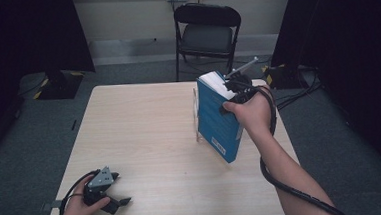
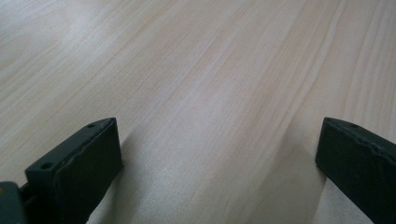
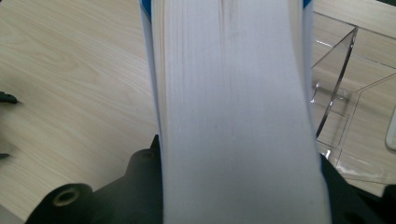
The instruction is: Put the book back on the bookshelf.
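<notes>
While the right gripper (image 1: 231,91) clamped a blue book (image 1: 218,117), it stood tilted at the table's (image 1: 145,140) right side.
A clear stand (image 3: 348,112) sat just beside it; the left gripper (image 1: 115,198) rested wide-jawed near the front-left corner.

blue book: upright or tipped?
Tipped. The blue book leans over in the right gripper, shut across its page edges, above the clear stand. Whether its lower corner touches the table cannot be told.
</notes>
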Available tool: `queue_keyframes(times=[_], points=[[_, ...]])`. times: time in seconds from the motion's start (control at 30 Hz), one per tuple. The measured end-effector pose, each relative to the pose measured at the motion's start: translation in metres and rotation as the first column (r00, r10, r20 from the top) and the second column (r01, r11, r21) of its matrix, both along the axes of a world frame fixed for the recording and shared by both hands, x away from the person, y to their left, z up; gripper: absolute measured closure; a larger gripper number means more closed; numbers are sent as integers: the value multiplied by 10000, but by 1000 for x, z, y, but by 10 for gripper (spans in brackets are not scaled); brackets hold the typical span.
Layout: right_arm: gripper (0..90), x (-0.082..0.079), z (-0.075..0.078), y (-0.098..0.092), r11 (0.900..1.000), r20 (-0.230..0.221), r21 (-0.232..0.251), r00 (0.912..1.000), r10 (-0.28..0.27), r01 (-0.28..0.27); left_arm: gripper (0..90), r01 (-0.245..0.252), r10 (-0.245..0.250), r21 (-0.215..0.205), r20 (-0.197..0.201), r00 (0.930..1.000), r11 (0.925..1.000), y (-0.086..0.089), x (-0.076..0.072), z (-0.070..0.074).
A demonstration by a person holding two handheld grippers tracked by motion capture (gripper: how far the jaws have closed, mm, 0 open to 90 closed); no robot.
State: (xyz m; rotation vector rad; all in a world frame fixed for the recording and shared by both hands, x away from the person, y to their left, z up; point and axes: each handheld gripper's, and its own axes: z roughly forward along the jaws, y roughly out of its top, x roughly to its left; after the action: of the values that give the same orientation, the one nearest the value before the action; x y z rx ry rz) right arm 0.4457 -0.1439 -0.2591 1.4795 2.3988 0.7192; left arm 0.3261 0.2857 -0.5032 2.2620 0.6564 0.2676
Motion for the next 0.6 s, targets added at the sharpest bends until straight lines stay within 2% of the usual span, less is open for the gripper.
queue_keyframes(times=[0.1,0.17,0.33,0.53,0.6], points=[[618,2,0,1,9999,25,-53,9999,-111,111,0,-36,36,-71,-85,10000,10000,0,0,0],[619,3,0,2,9998,65,-107,9998,-176,177,0,2,-2,-2,-2,10000,10000,0,0,0],[619,4,0,2,9997,-1,10,9997,-256,256,0,-13,13,-32,-35,10000,10000,0,0,0],[619,3,1,3,9998,-4,-80,9998,-191,191,0,-21,21,-75,-85,10000,10000,0,0,0],[619,3,1,2,9995,-37,-14,9995,-328,328,0,-24,23,-80,-87,10000,10000,0,0,0]])
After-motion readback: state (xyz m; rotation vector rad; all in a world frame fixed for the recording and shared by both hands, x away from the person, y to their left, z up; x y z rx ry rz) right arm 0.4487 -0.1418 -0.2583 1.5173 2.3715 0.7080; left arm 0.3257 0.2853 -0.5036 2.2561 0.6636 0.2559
